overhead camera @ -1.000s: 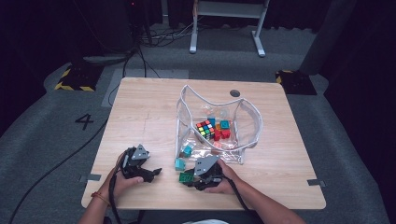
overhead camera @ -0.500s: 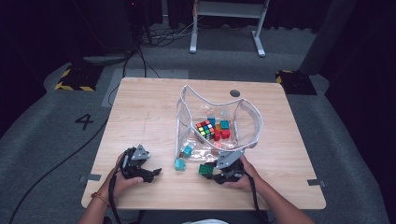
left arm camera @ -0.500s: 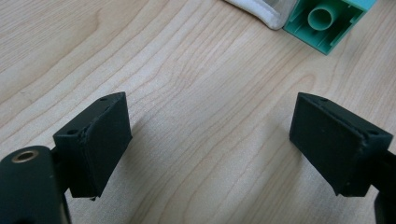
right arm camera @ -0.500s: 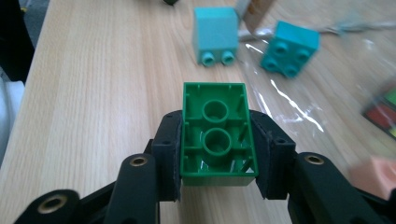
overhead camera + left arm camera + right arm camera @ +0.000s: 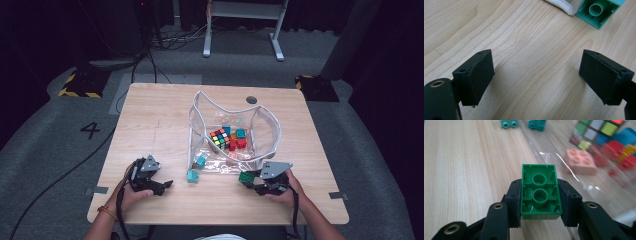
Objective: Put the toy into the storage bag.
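From the high view, two grippers work a pale wooden table (image 5: 150, 130): the left gripper (image 5: 167, 184) empty, the right gripper (image 5: 248, 180) clamped on one green brick (image 5: 245, 176) just before a clear plastic pouch (image 5: 200, 107). Inside lie one puzzle cube (image 5: 219, 138) and perhaps six small bricks.

Left gripper view: flat black pads spread over grained wood; one teal brick (image 5: 600, 11) ahead.

Right gripper view: the green brick (image 5: 540, 191), hollow underside showing two round tubes, sits pinched between the pads.

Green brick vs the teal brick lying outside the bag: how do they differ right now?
The green brick is clamped in the right claw, hollow underside showing; the teal brick lies loose on the table, ungripped. Green is a darker shade, teal paler. Both are plastic building bricks outside the clear bag.
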`<state>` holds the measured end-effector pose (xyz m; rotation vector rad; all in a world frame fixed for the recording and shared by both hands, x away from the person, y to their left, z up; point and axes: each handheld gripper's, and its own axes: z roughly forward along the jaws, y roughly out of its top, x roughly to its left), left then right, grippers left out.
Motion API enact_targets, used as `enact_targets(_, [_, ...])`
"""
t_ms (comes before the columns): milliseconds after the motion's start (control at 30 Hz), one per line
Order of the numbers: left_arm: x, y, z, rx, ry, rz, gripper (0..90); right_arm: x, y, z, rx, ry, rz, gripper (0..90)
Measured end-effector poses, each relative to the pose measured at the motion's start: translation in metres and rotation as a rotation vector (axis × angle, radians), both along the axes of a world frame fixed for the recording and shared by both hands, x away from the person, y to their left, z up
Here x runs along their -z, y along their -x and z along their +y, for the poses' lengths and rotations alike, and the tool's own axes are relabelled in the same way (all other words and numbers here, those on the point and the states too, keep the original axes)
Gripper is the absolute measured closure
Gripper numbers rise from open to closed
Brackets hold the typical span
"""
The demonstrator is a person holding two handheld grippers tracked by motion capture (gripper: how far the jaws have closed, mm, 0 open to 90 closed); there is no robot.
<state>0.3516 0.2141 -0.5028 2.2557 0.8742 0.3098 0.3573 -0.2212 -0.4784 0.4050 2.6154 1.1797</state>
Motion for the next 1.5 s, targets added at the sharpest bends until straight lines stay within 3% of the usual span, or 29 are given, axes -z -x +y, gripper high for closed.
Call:
enact_targets(67, [0.0, 0.0, 0.0, 0.0, 0.001, 0.001, 12.8, 0.0, 0.001, -0.003, 0.026, 0.004, 0.018, 58.8])
enact_targets(233, [0.0, 0.0, 0.0, 0.0, 0.0, 0.0, 12.8, -0.001, -0.003, -0.024, 0.055, -0.001, -0.012, 58.8])
enact_targets(333, [0.0, 0.0, 0.0, -0.001, 0.0, 0.0, 12.8, -0.002, -0.004, -0.04, 0.097, -0.007, -0.002, 58.8])
enact_targets(533, [0.0, 0.0, 0.0, -0.001, 0.0, 0.001, 12.8, -0.003, -0.008, -0.059, 0.112, -0.026, 0.036, 58.8])
enact_targets(867, [0.0, 0.0, 0.0, -0.001, 0.0, 0.002, 12.8, -0.009, -0.015, -0.083, 0.203, -0.019, 0.019, 58.8])
enact_targets(967, [0.0, 0.0, 0.0, -0.001, 0.0, 0.002, 12.8, -0.018, -0.016, -0.091, 0.233, -0.045, -0.012, 58.8])
enact_targets(1000, [0.0, 0.0, 0.0, 0.0, 0.001, 0.0, 12.8, -0.024, -0.015, -0.096, 0.262, -0.074, -0.018, 58.8])
enact_targets(1233, [0.0, 0.0, 0.0, 0.0, 0.0, 0.0, 12.8, -0.046, -0.021, -0.107, 0.313, -0.127, -0.054, 58.8])
enact_targets(1333, [0.0, 0.0, 0.0, -0.001, 0.0, 0.002, 12.8, -0.057, -0.026, -0.109, 0.336, -0.077, -0.079, 58.8])
enact_targets(1500, [0.0, 0.0, 0.0, 0.001, 0.0, 0.002, 12.7, -0.088, -0.035, -0.116, 0.354, -0.07, -0.139, 58.8])
